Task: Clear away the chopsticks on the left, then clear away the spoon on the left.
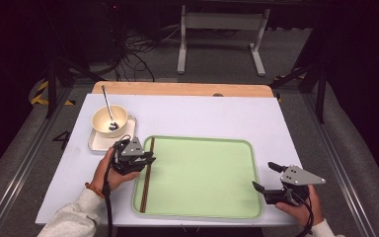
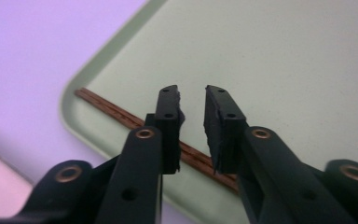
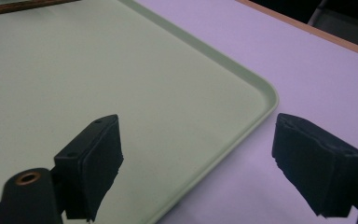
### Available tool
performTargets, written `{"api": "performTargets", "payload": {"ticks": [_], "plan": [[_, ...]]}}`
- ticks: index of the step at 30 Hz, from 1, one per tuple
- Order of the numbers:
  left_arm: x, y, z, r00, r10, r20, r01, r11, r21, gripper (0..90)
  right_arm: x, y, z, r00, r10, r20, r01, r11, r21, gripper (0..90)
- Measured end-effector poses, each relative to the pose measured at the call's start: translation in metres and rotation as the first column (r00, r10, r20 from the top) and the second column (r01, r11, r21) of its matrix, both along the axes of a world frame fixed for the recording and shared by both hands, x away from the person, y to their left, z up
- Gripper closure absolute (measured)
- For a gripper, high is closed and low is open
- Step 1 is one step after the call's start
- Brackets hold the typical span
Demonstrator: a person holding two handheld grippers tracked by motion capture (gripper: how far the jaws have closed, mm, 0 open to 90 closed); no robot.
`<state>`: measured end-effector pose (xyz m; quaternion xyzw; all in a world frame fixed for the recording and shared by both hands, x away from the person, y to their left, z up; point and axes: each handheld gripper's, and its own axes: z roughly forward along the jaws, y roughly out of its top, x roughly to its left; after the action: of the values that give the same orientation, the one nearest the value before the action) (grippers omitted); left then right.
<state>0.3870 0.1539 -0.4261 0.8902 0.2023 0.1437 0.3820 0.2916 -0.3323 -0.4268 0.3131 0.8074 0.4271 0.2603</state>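
Observation:
A pair of brown chopsticks [image 1: 147,180] lies along the left inner edge of the pale green tray [image 1: 202,173]. My left gripper [image 1: 150,159] hovers just above them at the tray's left rim. In the left gripper view its jaws [image 2: 191,93] stand a little apart with nothing between the pads, and the chopsticks [image 2: 107,108] rest on the tray [image 2: 284,70] underneath. My right gripper [image 1: 264,176] is held at the tray's right edge, wide open and empty [image 3: 196,140], straddling the tray's rim [image 3: 261,93]. The chopsticks [image 3: 23,5] show far off there.
A cream bowl [image 1: 109,121] with a metal spoon [image 1: 107,106] in it stands on a white square plate [image 1: 98,143] at the back left, close behind my left hand. The white table [image 1: 202,116] ends at a wooden strip at the back.

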Motion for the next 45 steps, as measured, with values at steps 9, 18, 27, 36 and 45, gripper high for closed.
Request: {"api": "performTargets", "payload": {"ticks": [9,18,27,36,45], "plan": [[-0.007,0.023,0.017,0.9939,0.077,0.079,-0.075,0.9968,-0.029,44.6,0.0,-0.001,0.0,1.0,-0.008,-0.005,0.008,1.0,0.001,16.3],[-0.008,0.047,0.029,0.9826,0.151,0.108,-0.143,0.9861,-0.085,31.7,0.002,-0.001,0.0,1.0,-0.006,-0.002,0.006,1.0,0.003,16.3],[-0.008,0.077,0.037,0.9638,0.237,0.123,-0.223,0.9679,-0.117,28.1,-0.002,-0.001,-0.002,0.9999,0.001,-0.01,-0.001,1.0,-0.007,16.3],[0.0,0.106,0.034,0.9454,0.316,0.082,-0.301,0.9411,-0.155,28.0,-0.001,0.001,-0.002,0.9999,0.003,-0.014,-0.003,1.0,-0.004,16.4],[0.036,0.119,0.038,0.918,0.397,-0.004,-0.393,0.9081,-0.145,34.8,0.001,0.002,-0.005,0.9996,-0.001,-0.027,0.0,1.0,-0.009,16.4]]}}
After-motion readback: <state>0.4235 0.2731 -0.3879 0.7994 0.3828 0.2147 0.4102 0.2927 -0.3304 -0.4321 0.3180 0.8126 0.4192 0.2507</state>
